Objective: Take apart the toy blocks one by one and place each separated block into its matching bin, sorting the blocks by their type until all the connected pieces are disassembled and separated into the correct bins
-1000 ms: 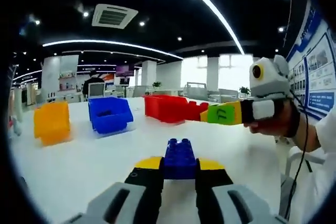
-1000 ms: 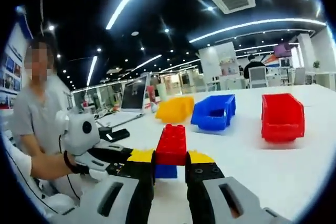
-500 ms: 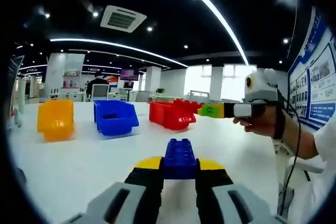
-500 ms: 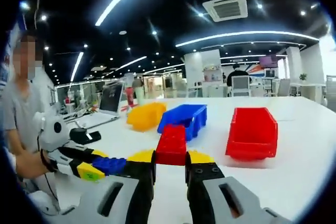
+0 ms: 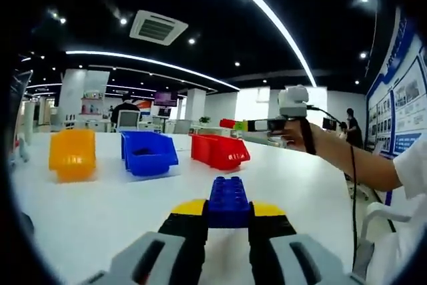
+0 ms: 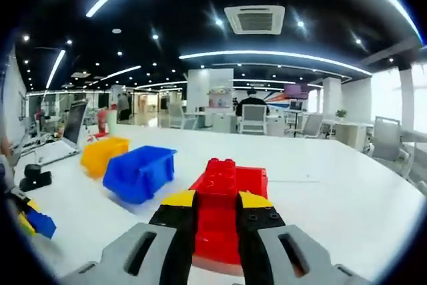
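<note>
While the right gripper (image 6: 215, 215) stays out of the picture's top, its jaws sit clamped on a red block (image 6: 217, 179) at centre frame, w/ the red bin (image 6: 250, 181) directly behind and below it, long axis running away from the lens, so the drop looks nearly lined up. Left gripper (image 5: 228, 217) is closed on a blue block (image 5: 229, 199), bottom centre; blue bin (image 5: 148, 153) lies centre-left, well apart. Left gripper view alone shows the red block hanging above the bin's far side.
</note>
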Available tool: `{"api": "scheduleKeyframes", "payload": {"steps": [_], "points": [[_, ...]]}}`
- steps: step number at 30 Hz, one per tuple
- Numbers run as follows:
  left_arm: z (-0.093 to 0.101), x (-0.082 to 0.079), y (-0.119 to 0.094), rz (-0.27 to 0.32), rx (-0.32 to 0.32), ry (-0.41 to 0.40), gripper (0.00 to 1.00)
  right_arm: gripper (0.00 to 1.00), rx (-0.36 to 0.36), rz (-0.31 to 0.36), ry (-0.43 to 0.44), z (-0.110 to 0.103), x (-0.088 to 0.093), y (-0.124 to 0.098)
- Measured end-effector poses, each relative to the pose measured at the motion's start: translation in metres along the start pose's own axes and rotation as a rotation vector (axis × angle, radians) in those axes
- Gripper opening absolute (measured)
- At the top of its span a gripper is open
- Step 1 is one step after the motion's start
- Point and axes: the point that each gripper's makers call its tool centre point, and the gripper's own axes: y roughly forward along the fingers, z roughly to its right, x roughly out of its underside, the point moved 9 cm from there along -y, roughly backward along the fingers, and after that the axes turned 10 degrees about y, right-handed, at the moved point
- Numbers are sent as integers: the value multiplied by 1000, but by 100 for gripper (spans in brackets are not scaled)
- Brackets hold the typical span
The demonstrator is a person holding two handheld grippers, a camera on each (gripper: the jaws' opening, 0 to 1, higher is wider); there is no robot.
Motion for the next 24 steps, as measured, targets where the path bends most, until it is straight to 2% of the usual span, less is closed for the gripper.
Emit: {"api": "scheduleKeyframes", "payload": {"steps": [11, 19, 24], "points": [[-1, -1, 1, 10, -7, -3, 25, 23, 36, -26, -11, 6, 10, 19], [-1, -1, 1, 8, -8, 0, 25, 23, 18, -24, 24, 7, 12, 13], [0, 0, 2, 4, -8, 6, 25, 23, 33, -34, 9, 12, 15, 16]]}}
